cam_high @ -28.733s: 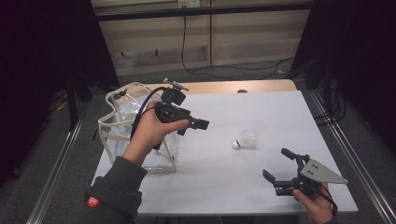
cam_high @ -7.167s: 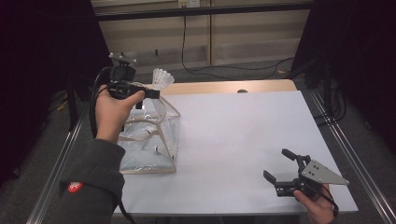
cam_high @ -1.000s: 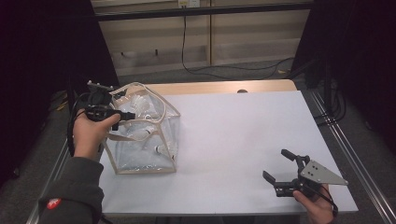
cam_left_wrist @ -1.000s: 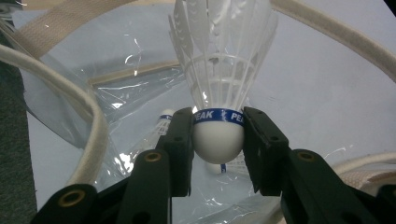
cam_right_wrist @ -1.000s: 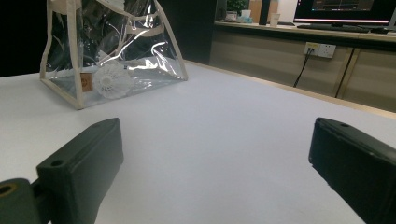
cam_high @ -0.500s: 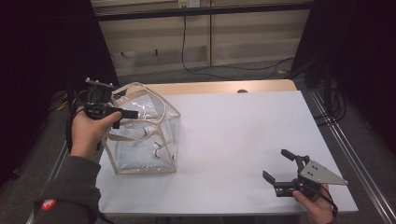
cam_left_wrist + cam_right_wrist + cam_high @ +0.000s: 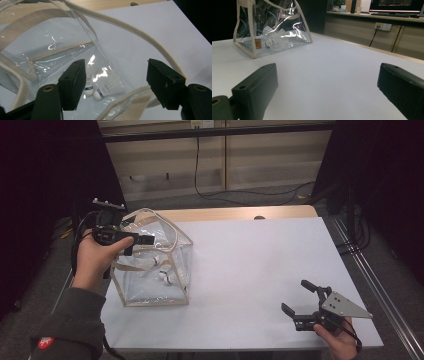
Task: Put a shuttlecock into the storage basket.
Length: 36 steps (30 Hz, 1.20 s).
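Hovering over the clear bag (image 7: 150,270), left gripper (image 7: 145,240) jaws just spreading, empty, shuttlecocks (image 7: 100,88) dropped inside; right gripper (image 7: 306,307) resting spread on table (image 7: 250,270), idle.

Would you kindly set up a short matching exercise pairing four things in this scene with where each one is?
Things:
1. shuttlecocks
2. left gripper
3. right gripper
4. clear bag

Places:
A. near right corner of the table, jaws open and empty
B. above the bag's open top, jaws just opening, nothing between them
C. lying at the bottom inside the bag
D. standing on the table's left side

Pairs: 1-C, 2-B, 3-A, 4-D
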Tool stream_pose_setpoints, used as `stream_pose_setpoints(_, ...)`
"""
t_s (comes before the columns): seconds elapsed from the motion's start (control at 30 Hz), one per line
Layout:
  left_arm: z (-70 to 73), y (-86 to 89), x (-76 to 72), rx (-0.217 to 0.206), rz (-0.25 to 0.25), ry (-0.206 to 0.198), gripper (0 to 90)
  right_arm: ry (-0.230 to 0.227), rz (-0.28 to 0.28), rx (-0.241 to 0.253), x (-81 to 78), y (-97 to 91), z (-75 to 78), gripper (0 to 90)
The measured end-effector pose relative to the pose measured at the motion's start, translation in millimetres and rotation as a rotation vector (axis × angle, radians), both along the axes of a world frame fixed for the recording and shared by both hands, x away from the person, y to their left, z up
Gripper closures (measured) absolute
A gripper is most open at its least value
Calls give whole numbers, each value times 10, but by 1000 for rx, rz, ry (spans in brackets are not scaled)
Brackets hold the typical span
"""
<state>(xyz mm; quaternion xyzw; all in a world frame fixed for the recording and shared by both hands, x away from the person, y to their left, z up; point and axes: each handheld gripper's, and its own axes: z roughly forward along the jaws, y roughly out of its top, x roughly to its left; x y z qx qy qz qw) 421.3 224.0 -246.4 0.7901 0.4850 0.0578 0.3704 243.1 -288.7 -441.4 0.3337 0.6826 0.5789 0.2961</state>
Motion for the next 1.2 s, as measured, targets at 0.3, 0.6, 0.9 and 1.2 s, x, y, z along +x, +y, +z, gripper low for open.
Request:
stream_pose_setpoints(0.3,40,-40,-68,-12,-44,-7,258,1,2,2,-3,2,1,29)
stream_pose_setpoints(0.6,61,-55,-127,-26,-100,-8,203,-1,1,1,-2,-1,1,29)
stream_pose_setpoints(0.9,90,-73,-192,-37,-143,-1,156,-1,0,1,-5,2,3,29)
stream_pose_setpoints(1.2,88,-72,-296,-61,-194,-14,122,-1,0,0,-2,6,2,29)
